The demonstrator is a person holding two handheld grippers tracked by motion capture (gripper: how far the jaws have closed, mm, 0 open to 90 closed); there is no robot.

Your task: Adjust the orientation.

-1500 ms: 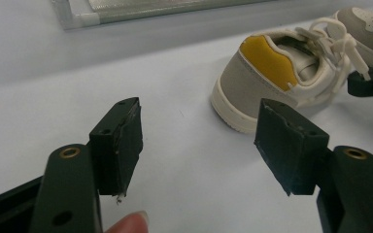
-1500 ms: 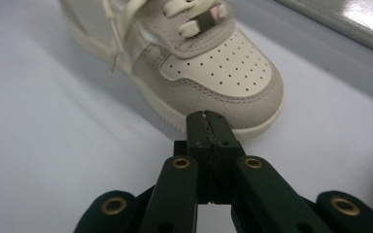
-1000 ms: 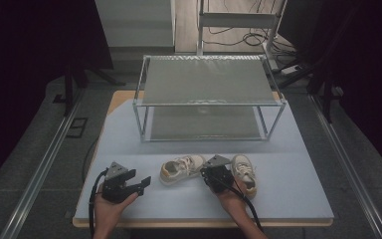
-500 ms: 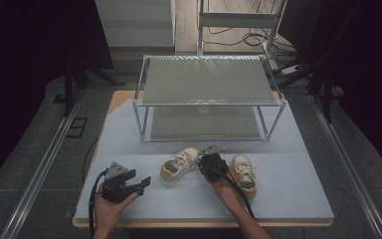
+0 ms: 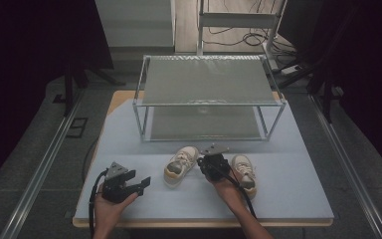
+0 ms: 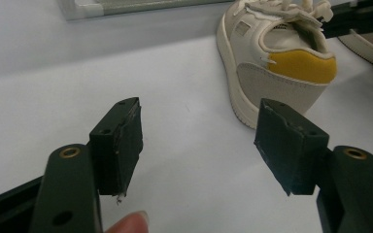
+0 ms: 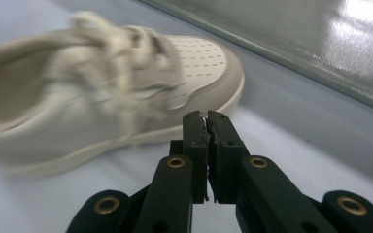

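A table [image 5: 129, 129] with a pale blue-grey top stands on a grey floor [image 5: 40, 149]. Its wooden edge shows at the back left corner and along the near side. Metal rails [image 5: 45, 159] run along the floor on both sides of it. Dark curtains [image 5: 30, 40] close in the left and right, and the room there is dim. Behind the table is a white cabinet [image 5: 134, 20], a strip of wooden floor with black cables [image 5: 248, 37], and a metal frame [image 5: 238, 20].
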